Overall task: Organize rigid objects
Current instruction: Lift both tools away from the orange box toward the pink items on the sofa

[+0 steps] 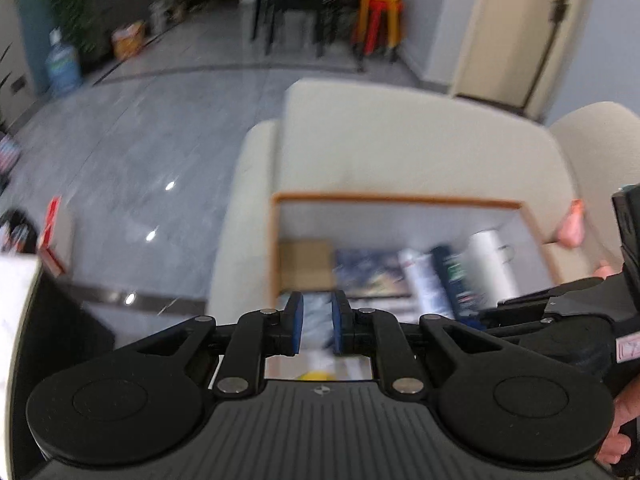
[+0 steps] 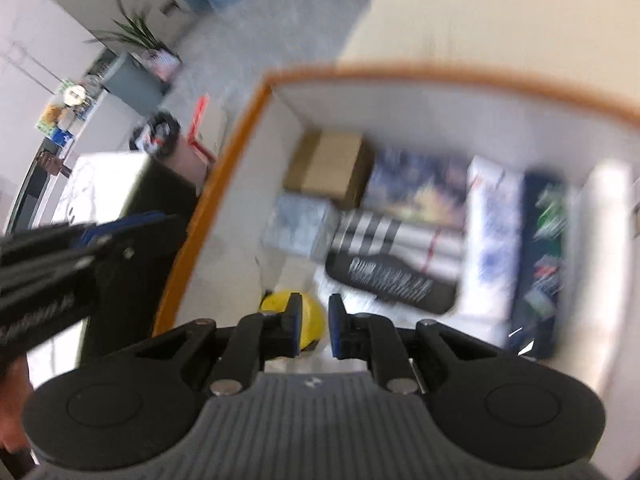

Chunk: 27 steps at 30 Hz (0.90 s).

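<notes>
Orange-rimmed box (image 2: 208,216) packed with blurred boxes, yellow round object (image 2: 310,314).

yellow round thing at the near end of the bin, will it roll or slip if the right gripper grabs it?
The yellow object looks rounded and smooth, so it may slip from flat jaws. It lies loose in the bin and would probably roll if nudged. Blur hides its stiffness.

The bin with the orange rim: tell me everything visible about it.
The bin is an open-topped rectangular container with pale grey inner walls and an orange-brown rim, material unclear through blur. It sits against a cream armchair and is packed: a brown cardboard box in a far corner, printed packages and a yellow object beside.
</notes>
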{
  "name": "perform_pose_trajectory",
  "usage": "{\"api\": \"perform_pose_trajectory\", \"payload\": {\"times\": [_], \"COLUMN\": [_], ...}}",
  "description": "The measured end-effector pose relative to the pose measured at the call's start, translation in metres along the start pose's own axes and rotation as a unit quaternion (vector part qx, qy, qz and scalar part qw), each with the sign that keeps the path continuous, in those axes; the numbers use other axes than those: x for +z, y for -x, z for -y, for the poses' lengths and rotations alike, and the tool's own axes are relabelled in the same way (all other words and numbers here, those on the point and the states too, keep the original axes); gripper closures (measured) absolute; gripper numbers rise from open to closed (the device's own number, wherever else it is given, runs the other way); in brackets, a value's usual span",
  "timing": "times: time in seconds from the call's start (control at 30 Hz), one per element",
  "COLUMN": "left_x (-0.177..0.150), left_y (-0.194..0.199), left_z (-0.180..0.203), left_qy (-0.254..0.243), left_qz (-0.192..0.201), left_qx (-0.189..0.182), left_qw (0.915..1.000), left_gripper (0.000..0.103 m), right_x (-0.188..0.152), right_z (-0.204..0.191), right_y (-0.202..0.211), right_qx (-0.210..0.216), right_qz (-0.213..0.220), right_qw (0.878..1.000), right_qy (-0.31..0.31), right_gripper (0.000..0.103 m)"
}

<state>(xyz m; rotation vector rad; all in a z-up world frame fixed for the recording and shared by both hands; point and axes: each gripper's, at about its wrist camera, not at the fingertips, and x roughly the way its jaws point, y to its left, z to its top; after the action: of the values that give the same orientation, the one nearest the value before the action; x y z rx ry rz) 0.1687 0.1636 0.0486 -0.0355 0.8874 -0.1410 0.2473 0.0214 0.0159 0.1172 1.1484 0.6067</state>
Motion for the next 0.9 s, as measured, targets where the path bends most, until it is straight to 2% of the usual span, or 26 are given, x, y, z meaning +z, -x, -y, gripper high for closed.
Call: {"api": "perform_pose_trajectory", "payload": {"times": [0.1, 0.17, 0.27, 0.33, 0.37, 0.43, 0.5, 0.53, 0.63, 0.8, 0.9], "left_x": [0.008, 0.011, 0.014, 0.016, 0.016, 0.017, 0.018, 0.018, 0.017, 0.010, 0.008], "left_y": [0.004, 0.002, -0.007, -0.016, -0.021, -0.034, -0.047, -0.053, -0.074, -0.100, -0.113], "left_z": [0.035, 0.060, 0.100, 0.128, 0.141, 0.168, 0.195, 0.207, 0.238, 0.267, 0.279], "left_qy": [-0.036, -0.062, -0.091, -0.111, -0.120, -0.137, -0.156, -0.167, -0.195, -0.209, -0.217], "left_qz": [0.018, 0.026, 0.027, 0.019, 0.017, 0.009, -0.003, -0.007, -0.022, -0.054, -0.072], "left_qx": [-0.026, -0.051, -0.090, -0.106, -0.114, -0.130, -0.144, -0.150, -0.157, -0.154, -0.146], "left_qw": [0.9989, 0.9964, 0.9914, 0.9879, 0.9861, 0.9819, 0.9772, 0.9745, 0.9678, 0.9641, 0.9626], "left_gripper": [0.087, 0.087, 0.087, 0.087, 0.087, 0.087, 0.087, 0.087, 0.087, 0.087, 0.087], "right_x": [-0.010, -0.012, -0.024, -0.032, -0.036, -0.043, -0.049, -0.053, -0.061, -0.065, -0.064], "right_z": [0.010, 0.019, 0.043, 0.065, 0.083, 0.111, 0.142, 0.160, 0.199, 0.253, 0.274], "right_y": [0.044, 0.069, 0.101, 0.118, 0.126, 0.136, 0.143, 0.145, 0.137, 0.119, 0.103], "right_qx": [-0.031, -0.049, -0.095, -0.135, -0.160, -0.201, -0.254, -0.290, -0.369, -0.429, -0.433], "right_qz": [0.066, 0.102, 0.137, 0.144, 0.142, 0.129, 0.106, 0.089, 0.038, -0.021, -0.047], "right_qw": [0.997, 0.993, 0.986, 0.980, 0.977, 0.971, 0.961, 0.952, 0.929, 0.903, 0.900], "right_qy": [0.025, 0.024, 0.010, 0.000, -0.010, -0.023, -0.029, -0.027, -0.013, -0.017, -0.024], "right_gripper": [0.088, 0.082, 0.077, 0.067, 0.063, 0.062, 0.051, 0.047, 0.047, 0.047, 0.047]}}
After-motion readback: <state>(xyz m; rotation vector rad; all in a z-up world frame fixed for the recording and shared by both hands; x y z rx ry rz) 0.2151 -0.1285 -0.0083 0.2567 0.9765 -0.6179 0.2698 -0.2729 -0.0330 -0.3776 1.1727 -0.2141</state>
